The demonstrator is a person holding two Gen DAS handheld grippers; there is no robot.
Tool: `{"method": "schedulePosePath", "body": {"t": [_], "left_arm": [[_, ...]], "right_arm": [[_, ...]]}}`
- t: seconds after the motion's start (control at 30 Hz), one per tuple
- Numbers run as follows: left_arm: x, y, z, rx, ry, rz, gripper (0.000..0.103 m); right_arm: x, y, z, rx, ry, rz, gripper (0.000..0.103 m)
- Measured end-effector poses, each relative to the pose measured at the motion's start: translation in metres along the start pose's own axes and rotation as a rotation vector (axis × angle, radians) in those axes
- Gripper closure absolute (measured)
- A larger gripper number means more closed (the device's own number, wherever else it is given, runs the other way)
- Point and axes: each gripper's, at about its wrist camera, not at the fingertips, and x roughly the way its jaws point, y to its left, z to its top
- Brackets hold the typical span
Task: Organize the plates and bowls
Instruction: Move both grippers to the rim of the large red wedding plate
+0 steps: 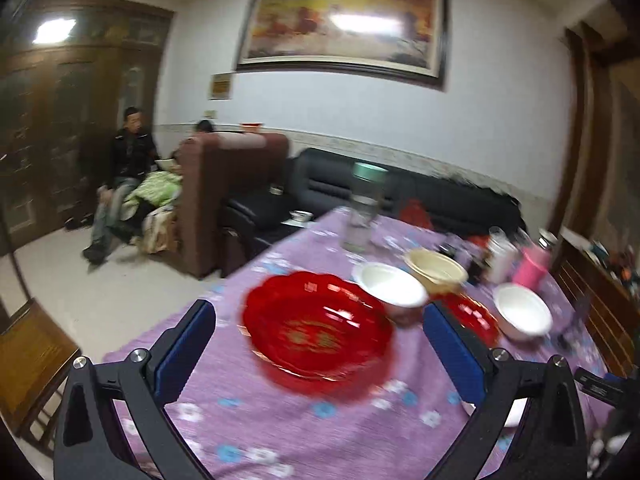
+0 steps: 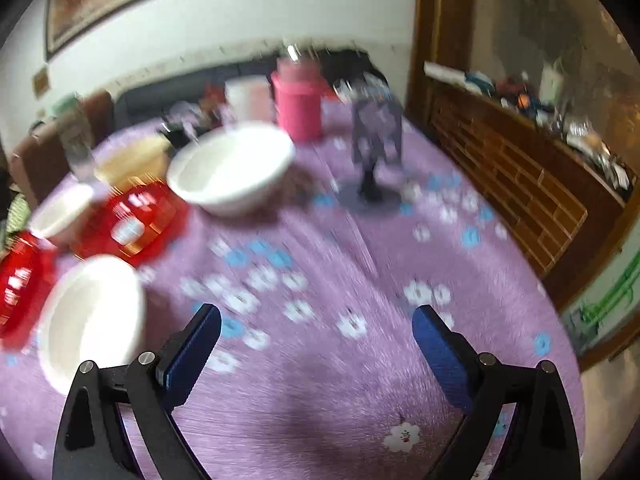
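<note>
Hovering over the purple floral tablecloth (image 1: 248, 420), my left claw (image 1: 318, 344) has its blue pads spread wide apart with nothing between them; the big red scalloped plate (image 1: 318, 330) lies on the cloth just ahead, framed by the pads but not touching either. My right claw (image 2: 316, 344) is spread just as wide above bare cloth, empty.

Only the left view shows the room beyond: a dark sofa (image 1: 400, 196), a brown armchair (image 1: 224, 204), a framed painting (image 1: 342, 32) and 2 people sitting far left. It also shows a white bowl (image 1: 394, 286) touching the plate's far rim, a cream bowl (image 1: 434, 268) behind it, a second red plate (image 1: 474, 314) beside my right pad, and another white bowl (image 1: 522, 312) further right.

Only the right view shows a wooden sideboard (image 2: 508, 176) crowded with clutter, and a small dark stand (image 2: 374, 148) upright on the cloth. There, 1 white bowl (image 2: 90, 316) sits just left of my left pad and a larger one (image 2: 232, 168) further back, near a pink cylindrical jar (image 2: 300, 102).

The red plates look glossy, translucent and ribbed; the white bowls smooth and round. Both views are blurred.
</note>
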Motion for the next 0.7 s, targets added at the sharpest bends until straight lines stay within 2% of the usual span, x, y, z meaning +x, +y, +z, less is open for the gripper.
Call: {"method": "schedulePosePath", "body": {"t": [0.13,0.3,0.37,0.5,0.6,0.7], "left_arm": [[0.005,0.032,0.006,-0.073,0.009,0.050,0.000],[0.029,0.061,0.013,-0.119,0.079,0.046,0.000],[0.045,0.070,0.016,-0.130,0.131,0.034,0.000],[0.080,0.093,0.021,-0.173,0.231,-0.013,0.000],[0.107,0.100,0.023,-0.167,0.328,-0.062,0.000],[0.137,0.101,0.021,-0.144,0.407,-0.052,0.000]], "right_arm": [[-0.027,0.035,0.008,-0.037,-0.074,0.134,0.005],[-0.037,0.103,0.026,-0.119,-0.046,0.369,0.005],[-0.038,0.127,0.030,-0.131,0.000,0.469,0.005],[-0.019,0.182,0.041,-0.122,0.148,0.669,0.005],[0.013,0.221,0.046,-0.124,0.237,0.696,0.004],[0.051,0.248,0.047,-0.098,0.341,0.703,0.008]]}}
